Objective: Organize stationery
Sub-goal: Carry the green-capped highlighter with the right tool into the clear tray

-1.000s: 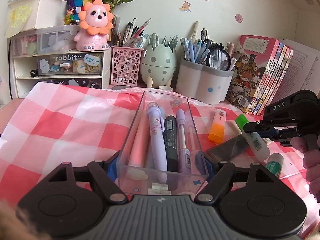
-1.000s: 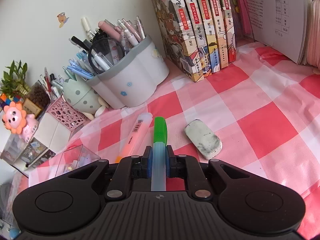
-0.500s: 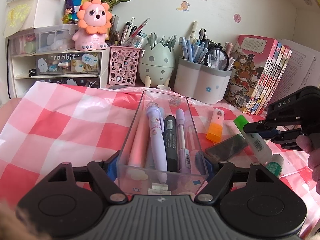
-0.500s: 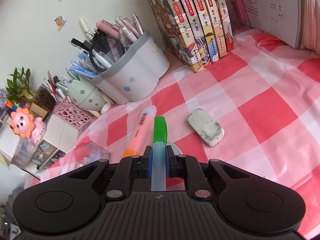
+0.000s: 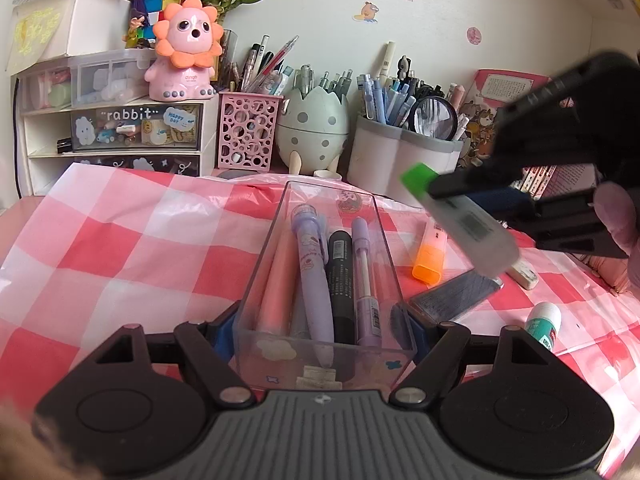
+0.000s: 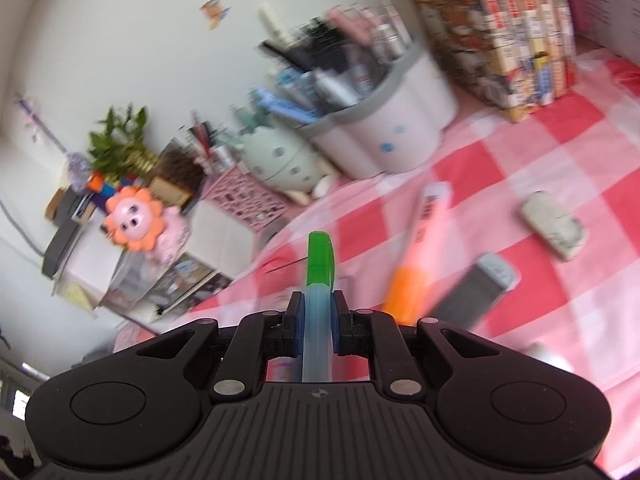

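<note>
A clear plastic pen tray (image 5: 390, 248) holds several pens, among them a lilac one (image 5: 312, 268) and a black marker (image 5: 340, 280). My left gripper (image 5: 320, 330) is shut on the tray's near end. My right gripper (image 6: 318, 314) is shut on a green-capped highlighter (image 6: 318, 264), which hangs in the air to the right of the tray (image 5: 460, 216). An orange-capped highlighter (image 5: 430, 256) (image 6: 416, 256) lies on the checked cloth below it.
On the cloth to the right lie a grey case (image 5: 456, 294), a worn eraser (image 6: 554, 224) and a glue stick (image 5: 544, 322). Along the back wall stand pen pots (image 5: 400, 164), a pink mesh holder (image 5: 248, 136), a drawer unit (image 5: 132, 128) and books (image 6: 520, 28).
My right gripper has lifted the green-capped highlighter off the cloth and swung it up and leftward, toward the tray. The left gripper and tray have kept still.
</note>
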Available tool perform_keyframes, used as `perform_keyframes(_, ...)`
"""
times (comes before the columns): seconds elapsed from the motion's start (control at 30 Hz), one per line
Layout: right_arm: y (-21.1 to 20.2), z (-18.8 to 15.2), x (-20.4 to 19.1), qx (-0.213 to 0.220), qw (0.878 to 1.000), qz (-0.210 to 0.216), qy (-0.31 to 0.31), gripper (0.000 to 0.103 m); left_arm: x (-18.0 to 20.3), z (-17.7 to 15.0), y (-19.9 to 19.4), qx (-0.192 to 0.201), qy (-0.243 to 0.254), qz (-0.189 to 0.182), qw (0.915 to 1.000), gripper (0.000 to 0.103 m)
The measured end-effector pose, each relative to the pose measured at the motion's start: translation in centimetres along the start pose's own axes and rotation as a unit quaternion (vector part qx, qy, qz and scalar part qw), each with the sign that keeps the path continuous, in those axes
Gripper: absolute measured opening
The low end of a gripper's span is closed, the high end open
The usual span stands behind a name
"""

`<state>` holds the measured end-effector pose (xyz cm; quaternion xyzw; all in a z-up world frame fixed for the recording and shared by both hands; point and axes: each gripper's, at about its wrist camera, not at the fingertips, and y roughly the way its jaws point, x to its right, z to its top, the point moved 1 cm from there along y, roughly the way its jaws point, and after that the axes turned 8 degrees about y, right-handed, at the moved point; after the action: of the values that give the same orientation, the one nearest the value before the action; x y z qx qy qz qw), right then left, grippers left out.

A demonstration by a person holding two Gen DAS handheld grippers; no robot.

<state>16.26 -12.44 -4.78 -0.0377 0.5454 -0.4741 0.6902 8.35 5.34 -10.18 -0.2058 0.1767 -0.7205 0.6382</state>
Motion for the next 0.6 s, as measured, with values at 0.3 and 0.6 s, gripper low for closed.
perform_keyframes(0.3, 2.1, -1.4, -2.2, -0.015, 0.999, -0.012, -0.026, 0.010, 0.0, 0.0, 0.0, 0.002, -0.002, -0.001, 1.0000, 0.052)
perform_keyframes(0.6, 4.3, -2.1, -3.1, -0.010, 0.997, -0.042, -0.059, 0.010, 0.0, 0.0, 0.0, 0.002, -0.001, -0.001, 1.0000, 0.052)
